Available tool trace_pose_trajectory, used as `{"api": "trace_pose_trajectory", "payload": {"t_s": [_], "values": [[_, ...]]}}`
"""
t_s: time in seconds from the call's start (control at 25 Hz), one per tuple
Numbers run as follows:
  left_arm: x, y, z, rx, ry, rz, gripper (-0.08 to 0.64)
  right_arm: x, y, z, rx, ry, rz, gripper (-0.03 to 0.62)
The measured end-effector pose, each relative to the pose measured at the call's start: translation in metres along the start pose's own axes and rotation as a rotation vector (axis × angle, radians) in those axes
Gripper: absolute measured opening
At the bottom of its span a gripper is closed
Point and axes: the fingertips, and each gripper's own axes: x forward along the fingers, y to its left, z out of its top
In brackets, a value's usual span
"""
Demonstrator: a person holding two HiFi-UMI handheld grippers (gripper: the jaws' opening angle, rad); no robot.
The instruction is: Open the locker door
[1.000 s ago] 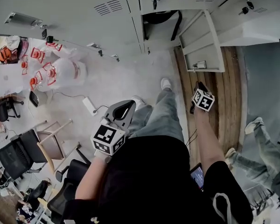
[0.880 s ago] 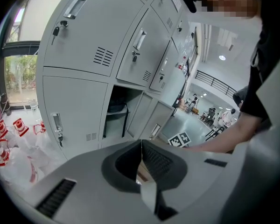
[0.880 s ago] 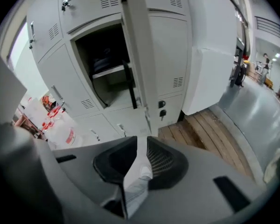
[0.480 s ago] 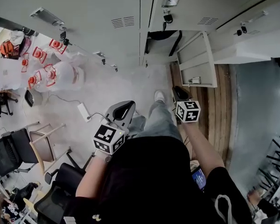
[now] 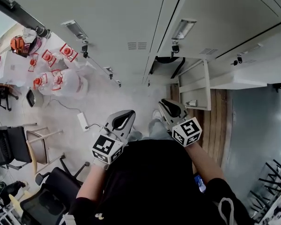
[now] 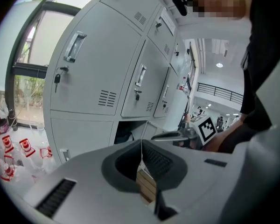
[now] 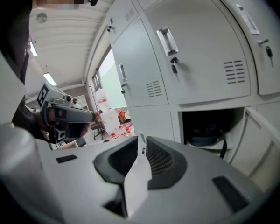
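- Jaws first: the right gripper point(image 7: 142, 143) is clenched, pads pressed together with nothing between them. The left gripper point(image 6: 141, 146) is the same, tips meeting and empty.
- On to the target: the pale grey metal locker door point(image 5: 195, 86) in the bottom row stands swung wide, out over the brown wooden plank floor point(image 5: 218, 121). By the look of it, the opening is done.
- Behind it, the dark open compartment point(image 7: 210, 125) shows a black bag with a strap point(image 7: 206, 136) sitting inside.
- Neither gripper touches the door. Both are held close to the person's body, well apart from the door and pointing towards the tall bank of grey steel lockers point(image 5: 131, 18). My read is that they are parked there because nothing is left to grip.
- The neighbouring doors are all closed, with keys hanging from several locks.
- Further out on the left, clear plastic water bottles with red labels point(image 5: 56, 74) are clustered on the pale floor, with a white power strip point(image 5: 83, 121) near them and black office chairs point(image 5: 9, 146) beyond.
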Motion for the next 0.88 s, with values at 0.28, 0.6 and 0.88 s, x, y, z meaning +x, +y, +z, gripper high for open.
{"api": "trace_pose_trajectory", "payload": {"t_s": [0.28, 0.6, 0.88], "values": [[-0.010, -0.005, 0.050, 0.037, -0.118, 0.012, 0.023, -0.017, 0.038, 0.082, -0.126, -0.133, 0.142, 0.067], [-0.021, -0.015, 0.092, 0.083, -0.190, 0.032, 0.023, -0.030, 0.050, 0.130, -0.147, -0.220, 0.181, 0.067], [-0.023, -0.025, 0.100, 0.109, -0.224, 0.024, 0.024, -0.037, 0.050, 0.142, -0.129, -0.234, 0.174, 0.067]]}}
